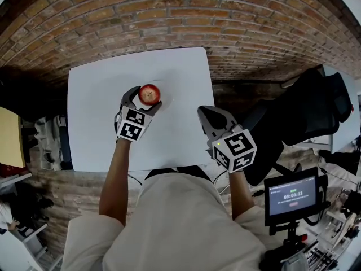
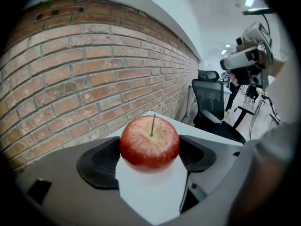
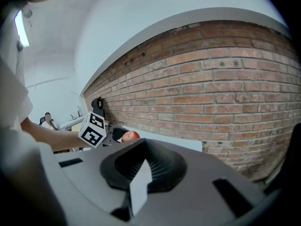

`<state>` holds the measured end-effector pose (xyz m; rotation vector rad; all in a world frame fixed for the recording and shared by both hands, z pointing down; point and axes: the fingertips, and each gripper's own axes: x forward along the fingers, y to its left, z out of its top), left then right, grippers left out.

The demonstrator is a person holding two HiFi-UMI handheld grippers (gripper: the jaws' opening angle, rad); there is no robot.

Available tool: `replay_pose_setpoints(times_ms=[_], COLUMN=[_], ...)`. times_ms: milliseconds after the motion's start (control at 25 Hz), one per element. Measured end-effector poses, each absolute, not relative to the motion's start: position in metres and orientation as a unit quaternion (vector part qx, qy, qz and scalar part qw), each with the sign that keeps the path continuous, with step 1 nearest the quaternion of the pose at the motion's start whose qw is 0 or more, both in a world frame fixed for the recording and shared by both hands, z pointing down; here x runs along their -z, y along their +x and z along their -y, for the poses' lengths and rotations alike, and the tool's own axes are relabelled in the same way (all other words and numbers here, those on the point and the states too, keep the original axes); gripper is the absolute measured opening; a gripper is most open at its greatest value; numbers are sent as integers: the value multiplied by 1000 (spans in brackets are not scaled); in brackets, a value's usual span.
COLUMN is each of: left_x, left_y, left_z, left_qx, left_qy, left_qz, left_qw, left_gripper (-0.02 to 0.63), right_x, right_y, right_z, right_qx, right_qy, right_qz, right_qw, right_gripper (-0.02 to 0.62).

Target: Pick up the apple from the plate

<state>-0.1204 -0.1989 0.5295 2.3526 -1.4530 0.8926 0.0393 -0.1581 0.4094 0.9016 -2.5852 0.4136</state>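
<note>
A red apple (image 1: 149,94) with a short stem is held between the black jaws of my left gripper (image 1: 147,97) over the middle of the white table (image 1: 96,106). In the left gripper view both pads press the sides of the apple (image 2: 149,141), and white table surface shows beneath it. No plate shows in any view. My right gripper (image 1: 205,113) hovers at the table's right edge with its jaws together and nothing in them. The right gripper view shows the apple (image 3: 130,135) small at the left, beside the left gripper's marker cube (image 3: 93,130).
A brick wall (image 1: 169,16) runs behind the table. A black office chair (image 1: 316,112) stands to the right, with a small monitor on a stand (image 1: 293,196) in front of it. Clutter and shelving (image 1: 48,140) sit at the left.
</note>
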Motion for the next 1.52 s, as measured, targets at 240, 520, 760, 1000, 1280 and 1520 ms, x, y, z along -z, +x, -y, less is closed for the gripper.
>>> replay_pose_setpoints(times_ms=[240, 520, 760, 1000, 1280, 1520], left_x=[-502, -464, -429, -398, -361, -347], left_y=[-122, -130, -134, -131, -132, -131], left_z=[194, 185, 175, 164, 154, 146], left_qx=[-293, -268, -233, -201, -168, -158], left_qy=[808, 806, 808, 813, 817, 819], left_qz=[502, 524, 538, 546, 551, 552], left_qw=[96, 71, 58, 38, 12, -4], left_gripper=[391, 391, 391, 391, 391, 391], right_x=[-399, -385, -366, -352, -336, -325], right_y=[29, 16, 4, -2, -9, -9], right_z=[160, 163, 163, 163, 162, 165], right_qx=[-135, -119, -107, -92, -78, -65], right_qy=[310, 297, 283, 277, 272, 280], right_qz=[924, 932, 941, 946, 951, 950], right_qw=[178, 169, 153, 139, 127, 119], right_gripper=[2, 2, 2, 2, 2, 2])
